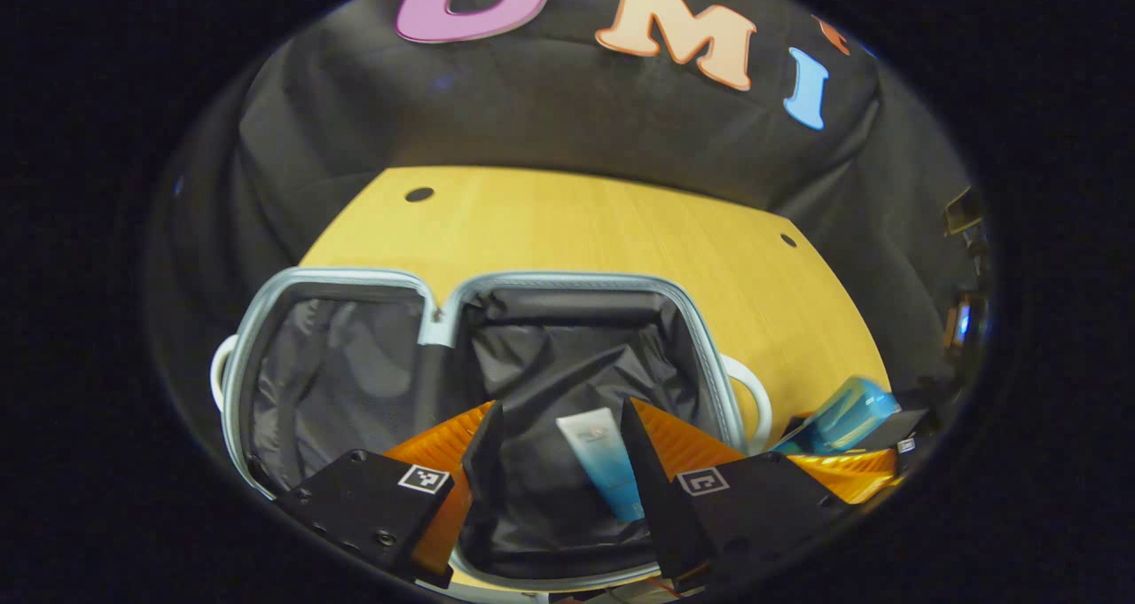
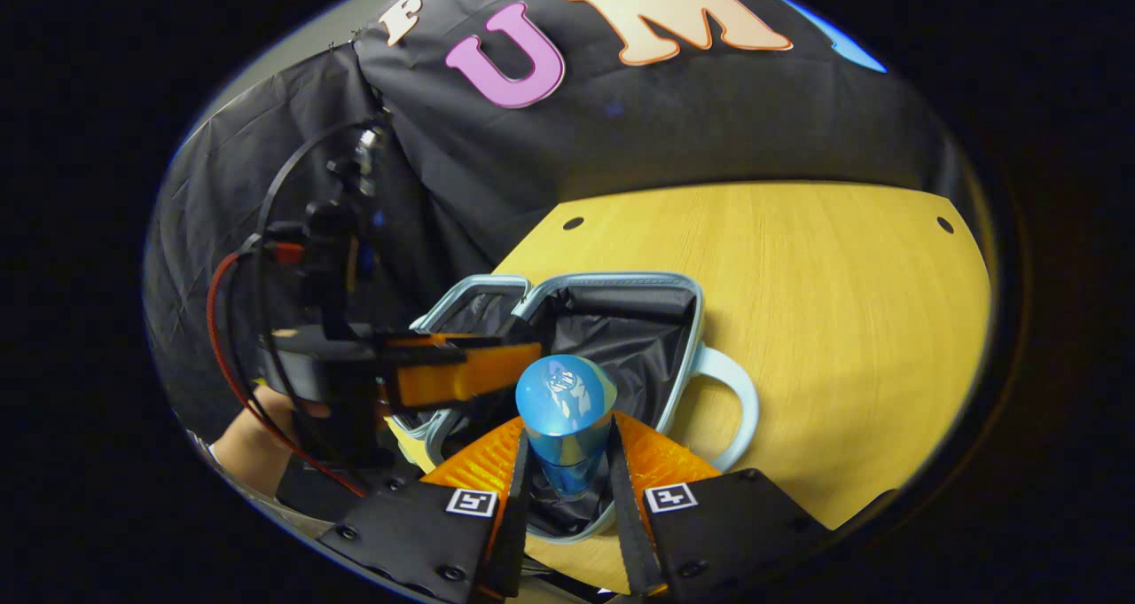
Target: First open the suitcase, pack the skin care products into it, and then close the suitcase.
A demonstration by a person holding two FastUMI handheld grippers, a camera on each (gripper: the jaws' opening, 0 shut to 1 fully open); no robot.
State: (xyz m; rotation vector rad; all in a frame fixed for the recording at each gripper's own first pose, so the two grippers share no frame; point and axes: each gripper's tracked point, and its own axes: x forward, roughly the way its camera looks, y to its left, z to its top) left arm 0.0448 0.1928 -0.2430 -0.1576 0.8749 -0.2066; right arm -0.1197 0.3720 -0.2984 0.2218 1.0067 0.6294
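Right gripper (image 2: 567, 471) clamps 1 blue bottle (image 2: 566, 409) above the open suitcase (image 2: 683, 320), while left gripper (image 1: 559, 462), fingers apart, overlooks 1 tube (image 1: 607, 462) inside.

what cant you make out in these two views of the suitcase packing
- Near edge of the suitcase, left gripper view: covered by the left gripper.
- Lower end of the tube lying inside, left gripper view: behind one finger.
- Bottom of the blue bottle, right gripper view: sunk between the right gripper fingers.
- Left suitcase half, right gripper view: blocked by the left gripper.
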